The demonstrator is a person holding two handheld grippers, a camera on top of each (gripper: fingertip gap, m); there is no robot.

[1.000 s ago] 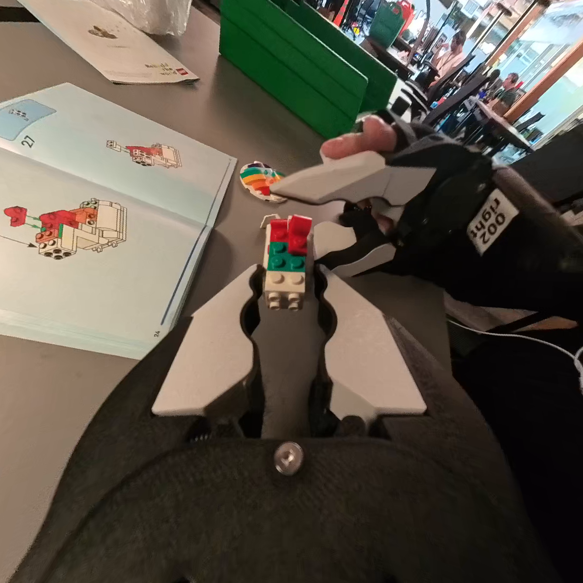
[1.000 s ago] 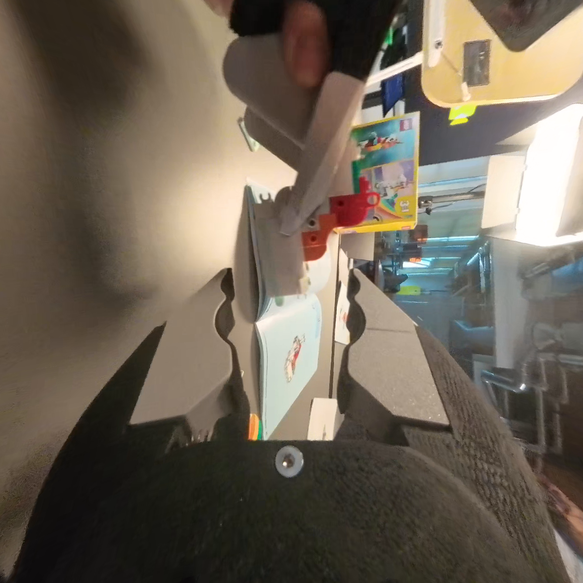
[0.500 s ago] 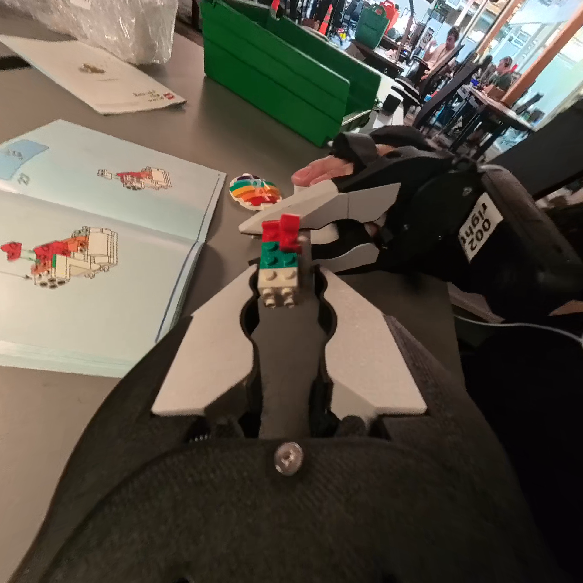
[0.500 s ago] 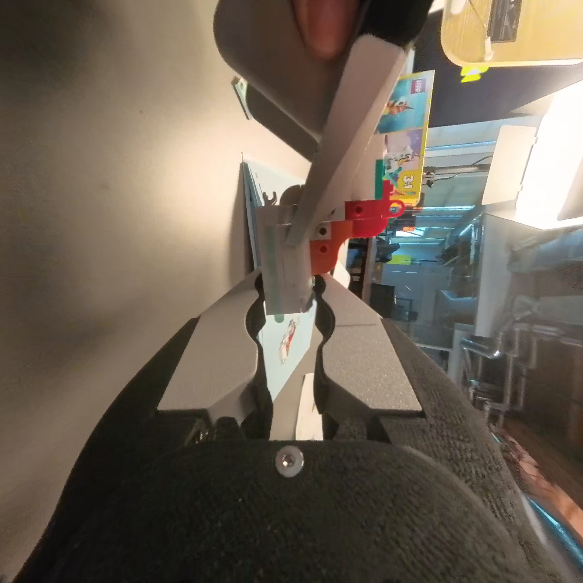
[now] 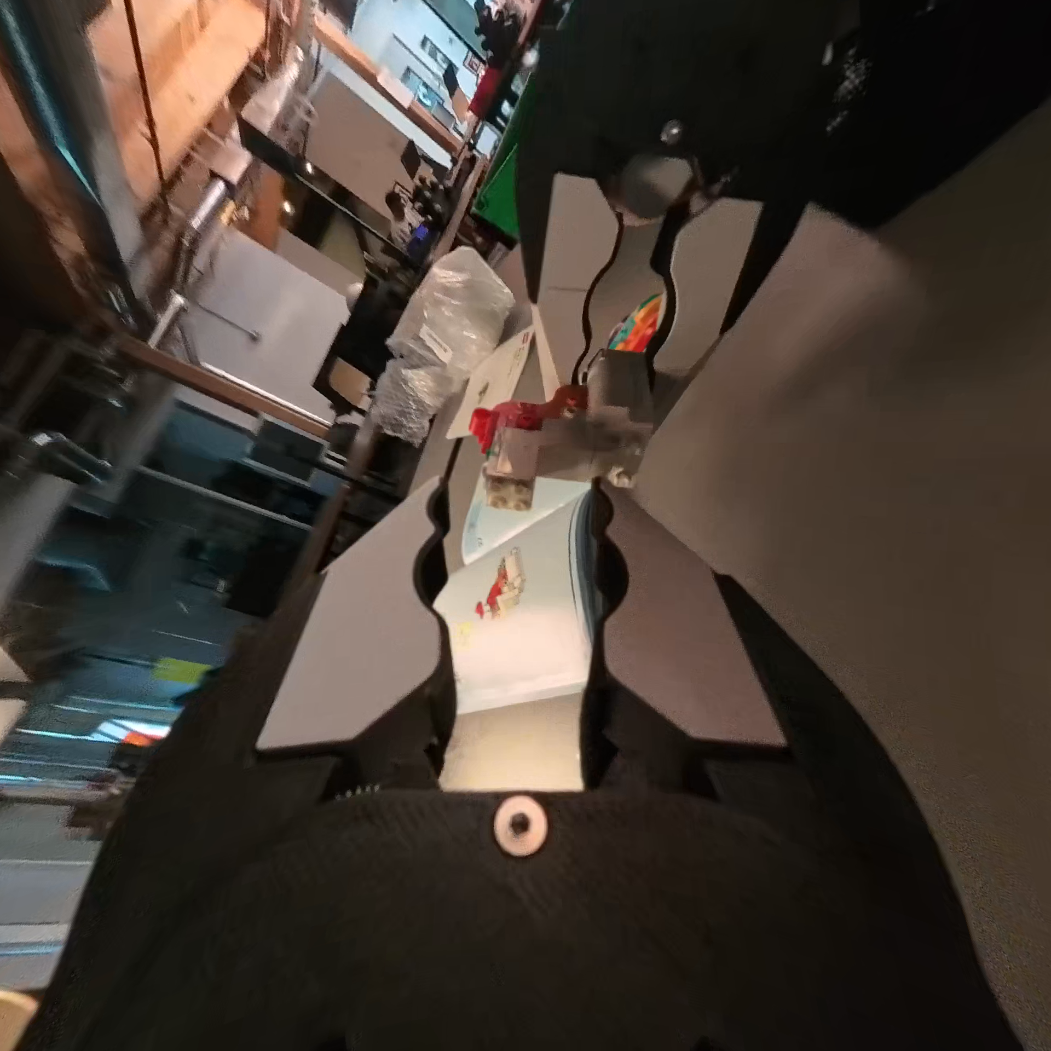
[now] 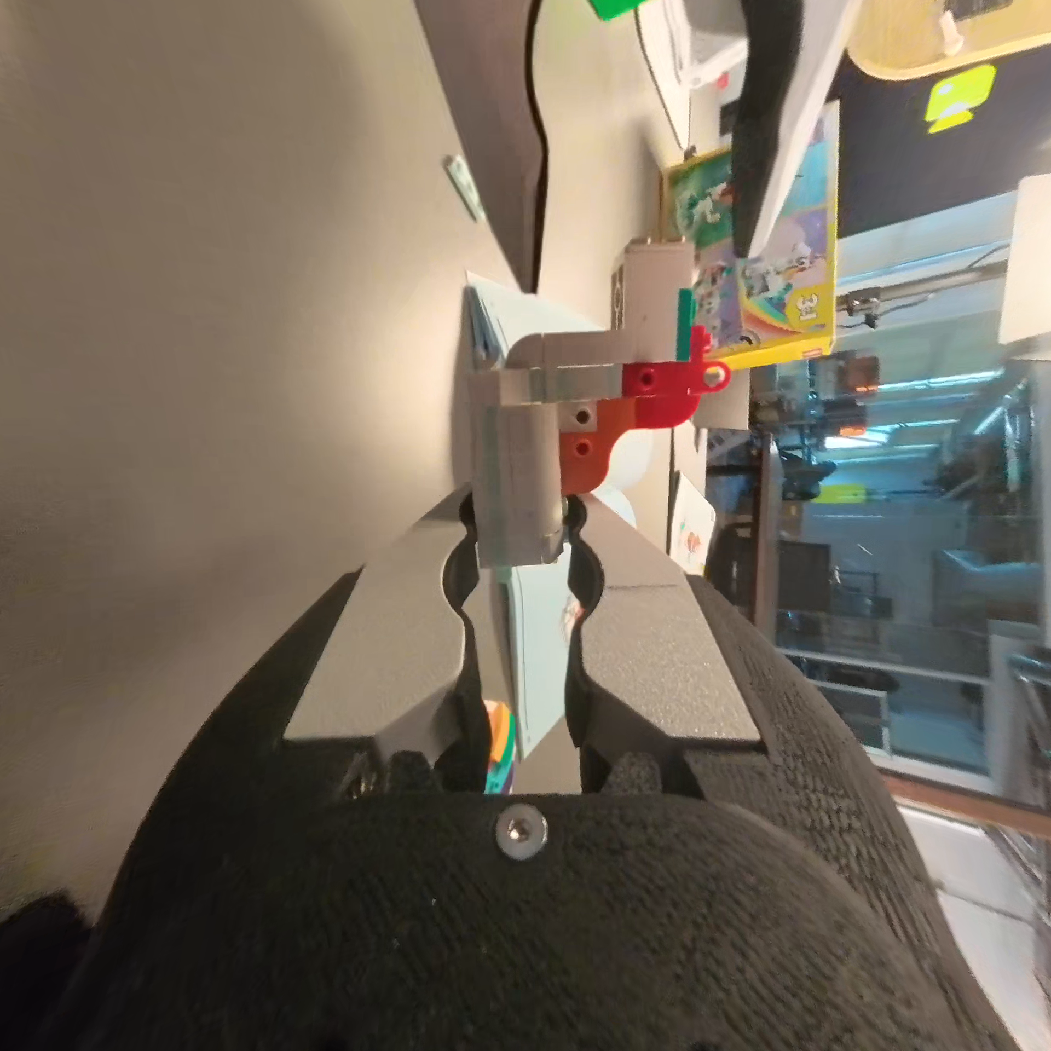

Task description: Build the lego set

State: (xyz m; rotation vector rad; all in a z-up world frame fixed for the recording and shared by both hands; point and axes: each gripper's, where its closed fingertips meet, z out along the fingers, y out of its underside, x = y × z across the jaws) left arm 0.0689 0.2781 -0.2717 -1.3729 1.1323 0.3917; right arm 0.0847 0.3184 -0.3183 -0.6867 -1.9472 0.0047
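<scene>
Lego assembly (image 6: 546,449), white body with red and orange pieces, sits clear of the surface (image 6: 227,284), clamped at its white end in the right gripper (image 6: 520,532) jaws. Left gripper (image 5: 517,500) jaws stand apart, empty, just beside it. Judgement: grip firmly, align before pressing.

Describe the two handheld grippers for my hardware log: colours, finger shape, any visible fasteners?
Both look alike. The left gripper has two flat pale grey fingers with wavy, scalloped inner edges, set in a black textured body with one silver screw at its centre. The right gripper shows the same grey fingers, black grainy housing and a silver screw. No cables or sleeves are visible.
</scene>
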